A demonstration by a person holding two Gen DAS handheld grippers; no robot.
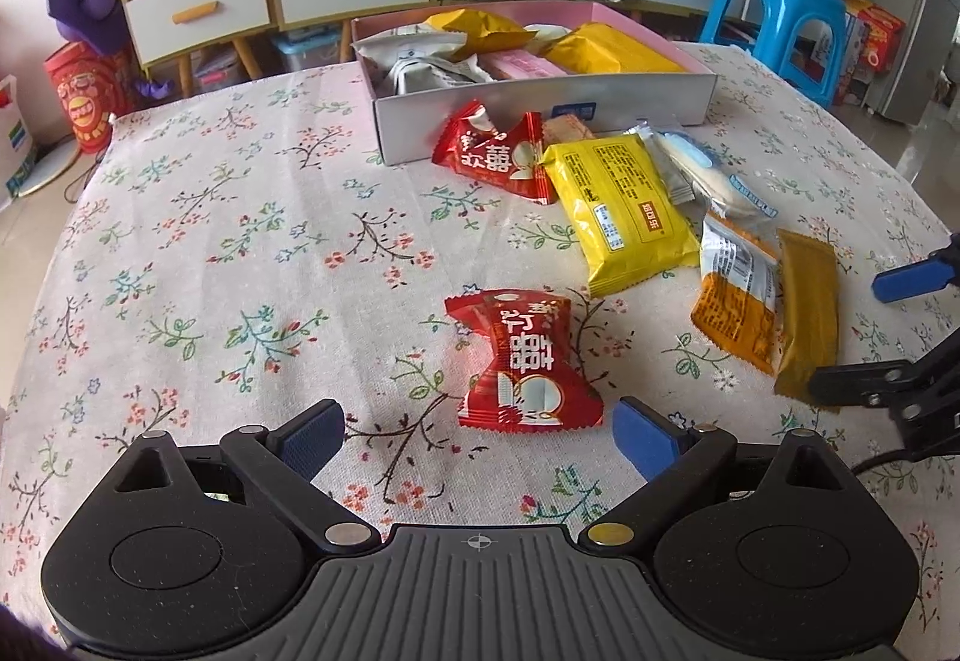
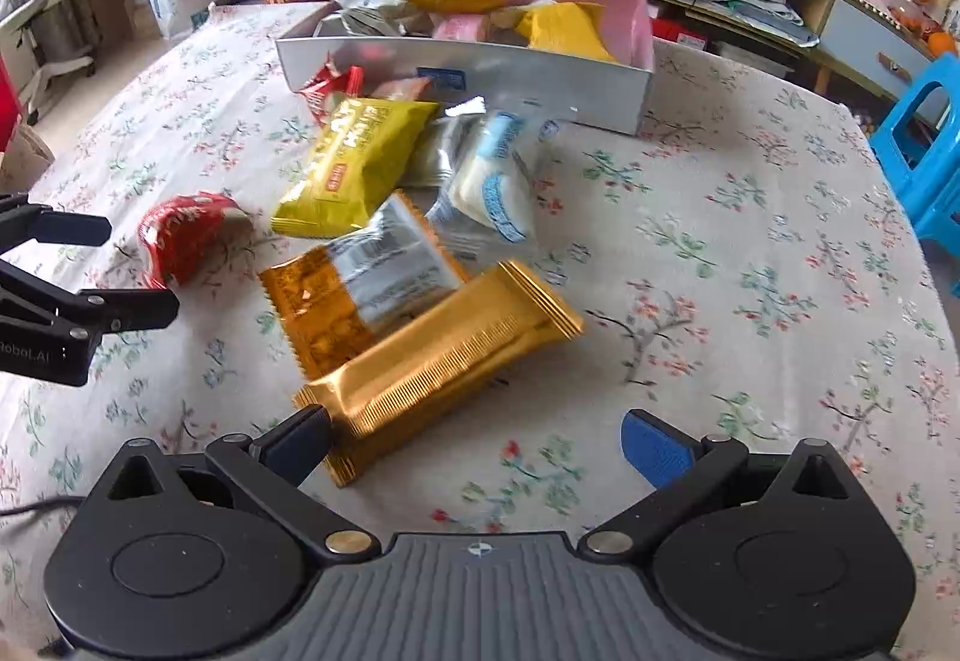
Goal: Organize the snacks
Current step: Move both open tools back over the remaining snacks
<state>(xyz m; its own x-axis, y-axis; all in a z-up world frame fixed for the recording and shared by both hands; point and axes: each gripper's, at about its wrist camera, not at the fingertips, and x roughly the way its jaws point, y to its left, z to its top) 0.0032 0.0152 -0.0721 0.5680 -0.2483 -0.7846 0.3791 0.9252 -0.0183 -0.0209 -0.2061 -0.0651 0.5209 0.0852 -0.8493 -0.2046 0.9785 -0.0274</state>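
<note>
A red candy packet (image 1: 525, 361) lies on the floral tablecloth just ahead of my left gripper (image 1: 480, 436), which is open with the packet's near end between its fingertips. My right gripper (image 2: 480, 442) is open too; a gold wrapped bar (image 2: 438, 367) lies ahead of it, its near end touching the left finger. More loose snacks lie beyond: an orange packet (image 2: 354, 295), a yellow packet (image 1: 618, 208), a white-and-blue packet (image 2: 495, 181) and a second red packet (image 1: 498, 154). The grey box with a pink lining (image 1: 540, 106) holds several snacks at the back.
The right gripper's fingers (image 1: 864, 385) reach in at the right edge of the left wrist view. A blue plastic stool (image 1: 780, 25) stands beyond the table's far right. Drawers and shelves (image 1: 198, 10) line the wall. Bare tablecloth (image 1: 210, 241) spreads to the left.
</note>
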